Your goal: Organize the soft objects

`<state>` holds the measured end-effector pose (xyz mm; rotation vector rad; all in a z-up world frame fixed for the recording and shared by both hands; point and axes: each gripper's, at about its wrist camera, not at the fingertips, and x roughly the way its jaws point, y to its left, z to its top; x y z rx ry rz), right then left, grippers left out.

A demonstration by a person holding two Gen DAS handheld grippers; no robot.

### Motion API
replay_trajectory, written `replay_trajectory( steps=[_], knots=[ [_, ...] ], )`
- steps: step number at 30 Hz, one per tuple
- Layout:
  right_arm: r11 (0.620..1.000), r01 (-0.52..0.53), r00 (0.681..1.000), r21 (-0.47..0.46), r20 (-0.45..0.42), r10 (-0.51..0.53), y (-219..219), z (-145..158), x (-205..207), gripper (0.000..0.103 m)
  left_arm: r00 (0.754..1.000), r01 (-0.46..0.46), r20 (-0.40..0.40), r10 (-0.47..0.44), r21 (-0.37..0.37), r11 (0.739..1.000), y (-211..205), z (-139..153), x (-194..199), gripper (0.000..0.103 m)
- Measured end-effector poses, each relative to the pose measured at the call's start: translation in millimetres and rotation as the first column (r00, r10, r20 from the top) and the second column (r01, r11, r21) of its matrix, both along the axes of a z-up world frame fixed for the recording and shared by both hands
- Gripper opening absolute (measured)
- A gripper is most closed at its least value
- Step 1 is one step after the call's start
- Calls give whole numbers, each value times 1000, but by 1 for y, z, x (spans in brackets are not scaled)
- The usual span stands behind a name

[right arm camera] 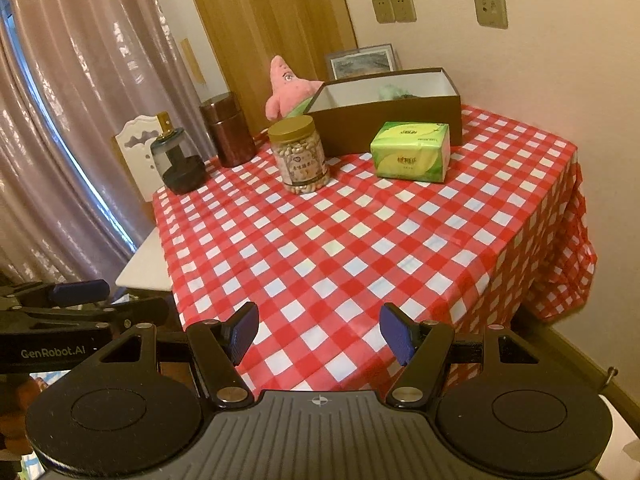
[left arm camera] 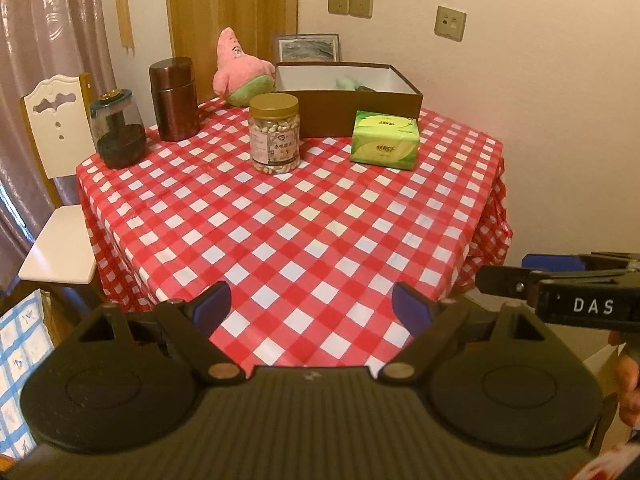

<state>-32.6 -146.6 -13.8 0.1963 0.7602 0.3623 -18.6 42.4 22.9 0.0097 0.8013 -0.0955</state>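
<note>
Holding three jars [left arm camera: 274,133], one plush [left arm camera: 238,68]

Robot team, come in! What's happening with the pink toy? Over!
Both hand-held grippers open, empty: left, right, short of table. Pink toy still out, left of box. Nut jar stands in front of it.

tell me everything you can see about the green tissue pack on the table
The green tissue pack is a soft, rectangular block in glossy light-green plastic wrap with yellow-green leaf-like shapes and small print too blurred to read. It looks sealed and full. It lies flat on the red-and-white checked tablecloth, just in front of the open brown box, close to it; contact cannot be told. Neither gripper touches it.
</note>
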Motion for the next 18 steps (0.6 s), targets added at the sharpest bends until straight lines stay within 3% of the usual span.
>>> replay_trajectory(
  steps=[18],
  knots=[
    [999, 31, 1000, 8, 5, -31, 8, 11, -4, 67, 998, 65, 16, -65, 0, 998, 11, 11, 8, 87]
  ],
)
